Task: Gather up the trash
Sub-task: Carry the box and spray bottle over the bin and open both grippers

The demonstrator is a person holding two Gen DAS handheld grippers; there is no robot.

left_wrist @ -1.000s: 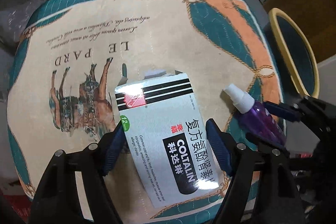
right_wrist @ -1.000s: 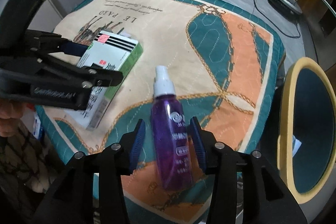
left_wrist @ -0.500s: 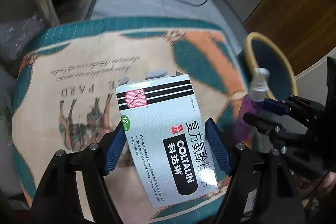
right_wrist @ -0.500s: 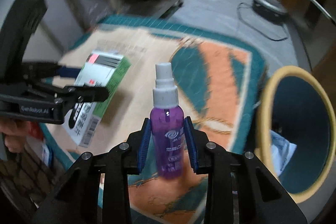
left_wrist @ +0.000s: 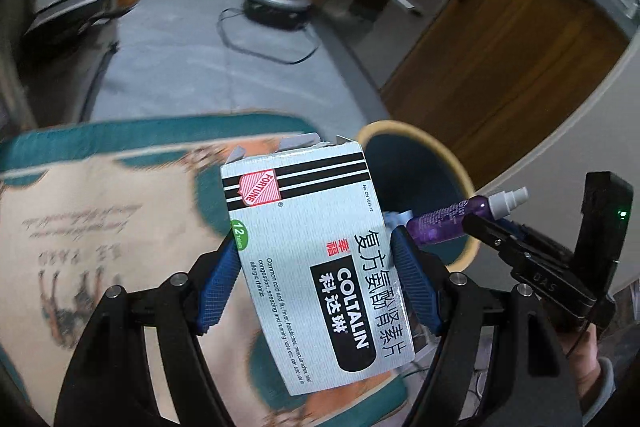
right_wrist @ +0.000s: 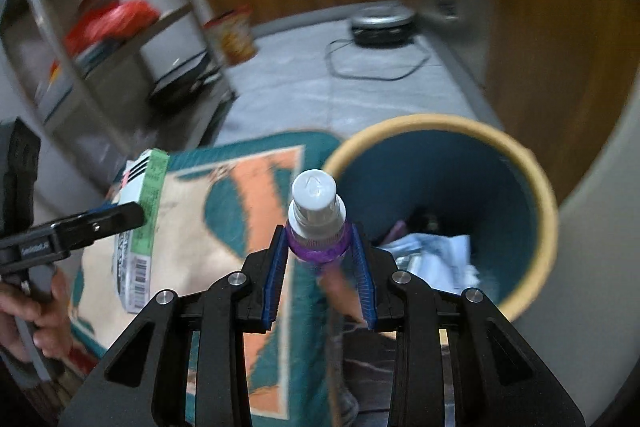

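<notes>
Flanking a quilted cloth (left_wrist: 100, 211) — grey floor (left_wrist: 192, 67), wood cabinets (left_wrist: 500, 59), bin (right_wrist: 544, 211).

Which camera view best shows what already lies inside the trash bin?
The right wrist view: it looks straight into the trash bin, showing crumpled paper at the bottom. In the left wrist view, the Coltalin box and purple spray bottle cover most of the opening.
</notes>
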